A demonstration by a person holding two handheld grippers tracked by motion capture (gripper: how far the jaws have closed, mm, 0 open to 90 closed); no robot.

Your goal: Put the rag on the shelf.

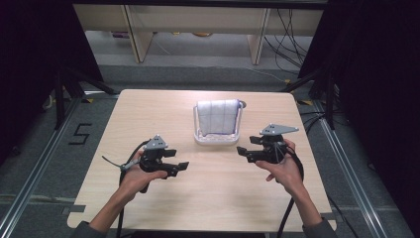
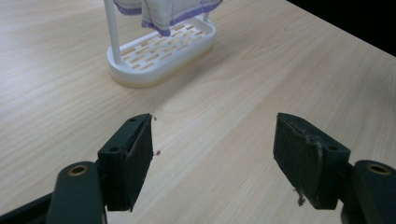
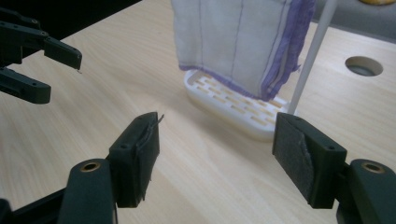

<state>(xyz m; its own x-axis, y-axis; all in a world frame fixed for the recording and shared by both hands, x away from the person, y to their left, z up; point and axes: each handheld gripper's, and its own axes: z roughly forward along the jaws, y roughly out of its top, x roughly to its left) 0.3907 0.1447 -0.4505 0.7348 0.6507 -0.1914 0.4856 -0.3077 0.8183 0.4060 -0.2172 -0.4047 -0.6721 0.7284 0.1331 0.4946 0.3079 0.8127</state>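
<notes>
A white cloth with purple edging (image 1: pixel 217 116) hangs over a small white rack (image 1: pixel 216 139) with a slotted oval base, at the table's middle back. In the right gripper view the cloth (image 3: pixel 236 44) drapes down to the rack's base (image 3: pixel 229 105), just ahead of my open right gripper (image 3: pixel 215 156). In the left gripper view the rack's base (image 2: pixel 159 53) lies farther off, ahead of my open left gripper (image 2: pixel 212 156). From above, my left gripper (image 1: pixel 179 167) is at the rack's front left, my right gripper (image 1: pixel 246 152) at its front right. Both hold nothing.
The light wooden table (image 1: pixel 208 198) has bare room all around the rack. A round hole (image 3: pixel 364 66) sits in the tabletop behind the rack. Dark curtains, floor rails and cables surround the table.
</notes>
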